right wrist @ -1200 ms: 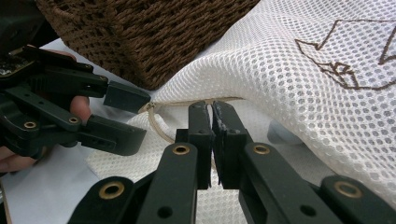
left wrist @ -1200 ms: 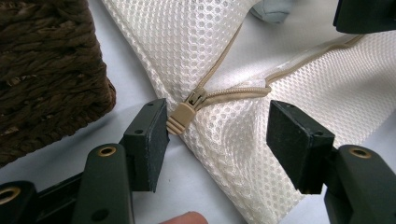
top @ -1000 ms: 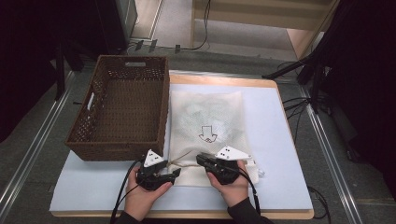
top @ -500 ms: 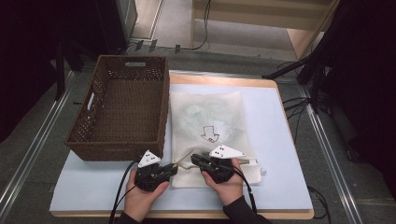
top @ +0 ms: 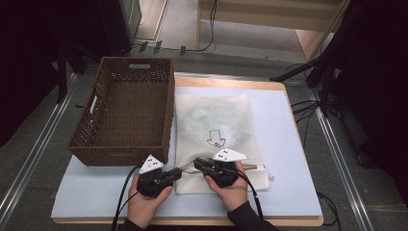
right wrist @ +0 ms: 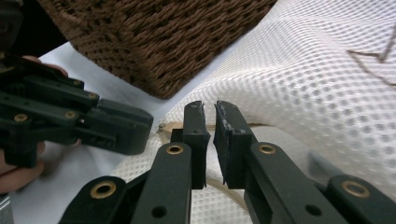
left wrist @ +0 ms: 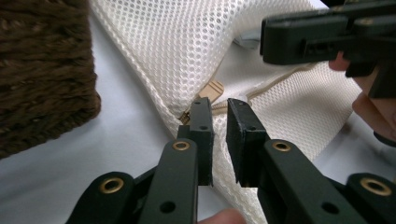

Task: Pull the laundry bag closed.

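The white mesh laundry bag (top: 219,139) lies flat on the table (top: 293,144), just right of the brown wicker basket (top: 126,113). Both grippers sit at the bag's near edge. The left gripper (left wrist: 219,105) shows a narrow gap between its jaws, tips at the tan zipper pull (left wrist: 212,89). The right gripper (right wrist: 210,108) is likewise narrowly parted over the mesh; whether it pinches fabric cannot be determined.

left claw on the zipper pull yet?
Cannot tell. In the left gripper view the left claw has its jaws nearly shut with a narrow gap, its tips right at the tan zipper pull of the mesh bag; contact isn't plain.
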The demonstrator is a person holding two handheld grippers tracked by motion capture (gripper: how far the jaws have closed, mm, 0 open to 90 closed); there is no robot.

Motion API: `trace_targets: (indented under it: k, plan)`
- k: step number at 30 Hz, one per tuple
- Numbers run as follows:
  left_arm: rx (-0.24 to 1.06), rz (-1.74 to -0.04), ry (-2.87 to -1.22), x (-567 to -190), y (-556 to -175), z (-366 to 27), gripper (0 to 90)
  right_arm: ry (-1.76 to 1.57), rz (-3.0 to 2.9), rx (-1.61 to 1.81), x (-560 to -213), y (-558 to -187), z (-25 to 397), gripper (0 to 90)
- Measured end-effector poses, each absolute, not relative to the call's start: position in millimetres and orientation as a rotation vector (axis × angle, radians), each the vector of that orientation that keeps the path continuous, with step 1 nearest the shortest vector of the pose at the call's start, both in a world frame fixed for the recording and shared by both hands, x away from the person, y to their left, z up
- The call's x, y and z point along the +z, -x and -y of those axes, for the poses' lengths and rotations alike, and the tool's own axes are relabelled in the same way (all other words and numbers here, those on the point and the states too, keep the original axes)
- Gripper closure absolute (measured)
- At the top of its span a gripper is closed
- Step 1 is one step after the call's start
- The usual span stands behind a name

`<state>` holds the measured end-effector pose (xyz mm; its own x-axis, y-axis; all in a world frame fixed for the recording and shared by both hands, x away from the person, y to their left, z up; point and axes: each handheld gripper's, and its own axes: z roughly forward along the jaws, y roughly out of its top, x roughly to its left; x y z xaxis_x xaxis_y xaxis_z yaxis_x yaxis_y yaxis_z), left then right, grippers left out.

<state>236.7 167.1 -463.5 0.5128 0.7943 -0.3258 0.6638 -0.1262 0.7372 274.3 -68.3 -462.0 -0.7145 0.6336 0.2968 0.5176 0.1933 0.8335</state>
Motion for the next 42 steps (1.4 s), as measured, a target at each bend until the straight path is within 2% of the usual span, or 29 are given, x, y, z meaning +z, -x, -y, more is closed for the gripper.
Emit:
trace_targets:
  k: [2,3,7,8,11,20,22,26,29,39,41,42]
  plan:
    - [0.174,-1.225,-1.854,-464.2,-237.2,-167.6,77.5,-1.128,-2.356,1.551,-464.0,-273.8,65.1,81.5]
    - [0.169,-1.242,-1.865,-465.3,-238.2,-167.6,73.2,-1.127,-2.367,1.549,-464.9,-273.7,63.8,80.9]
    - [0.158,-1.274,-1.885,-468.3,-240.0,-166.6,50.3,-1.119,-2.403,1.535,-468.5,-273.9,59.2,75.9]
    - [0.156,-1.276,-1.886,-468.5,-240.2,-166.7,47.4,-1.116,-2.406,1.529,-469.0,-274.2,58.8,75.0]
    - [0.133,-1.264,-1.903,-468.9,-240.7,-166.3,46.9,-1.117,-2.429,1.521,-471.1,-275.7,58.6,74.1]
    - [0.098,-1.266,-1.911,-470.0,-240.9,-164.2,51.7,-1.122,-2.459,1.516,-475.0,-276.2,54.3,73.1]
    - [0.117,-1.266,-1.918,-470.8,-239.5,-162.9,58.1,-1.139,-2.452,1.533,-474.8,-278.3,51.7,73.0]
    - [0.138,-1.281,-1.925,-472.3,-237.8,-163.1,77.1,-1.126,-2.473,1.523,-475.6,-280.0,45.6,72.5]
    - [0.113,-1.281,-1.904,-473.8,-238.5,-166.2,86.1,-1.129,-2.492,1.512,-479.2,-279.9,45.8,71.8]
    - [0.134,-1.279,-1.864,-469.6,-235.8,-168.4,87.5,-1.102,-2.527,1.539,-480.2,-279.6,50.5,67.6]
    - [0.14,-1.282,-1.856,-468.4,-235.1,-168.3,87.6,-1.086,-2.545,1.543,-481.0,-279.1,50.8,68.2]
    - [0.145,-1.278,-1.852,-467.9,-234.7,-168.2,87.6,-1.077,-2.551,1.538,-481.6,-278.9,50.4,71.4]
